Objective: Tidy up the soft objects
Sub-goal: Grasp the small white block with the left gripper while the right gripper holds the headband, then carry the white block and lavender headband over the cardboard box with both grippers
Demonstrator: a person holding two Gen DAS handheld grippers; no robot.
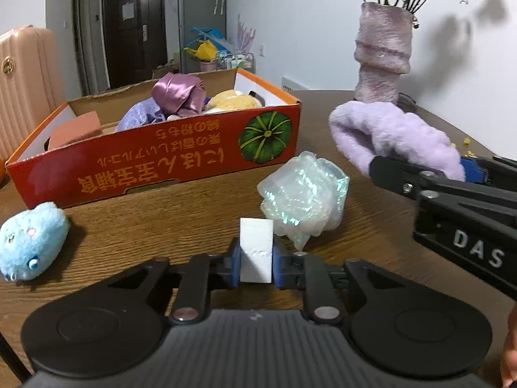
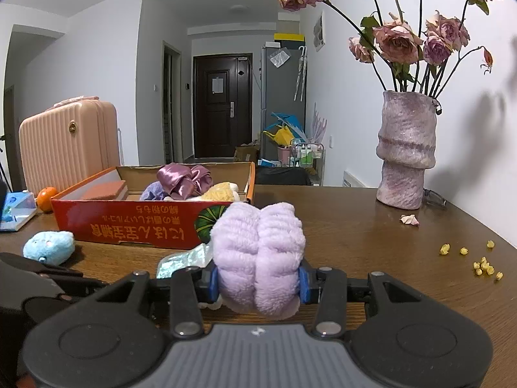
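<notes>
The left tongs (image 1: 256, 257) are clamped on a white foam block (image 1: 256, 250) standing upright just above the surface (image 1: 161, 220), its long axis vertical, while the right tongs (image 2: 257, 283) squeeze a folded lilac plush (image 2: 258, 258) near the red box (image 2: 129, 223).

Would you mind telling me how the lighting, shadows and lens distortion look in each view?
Left wrist view: strong fisheye bending with dark corners, glare sparkles on the iridescent bundle, flower shadows on the wall behind the vase. Right wrist view: even indoor light, sharp, the table edge curves.
</notes>
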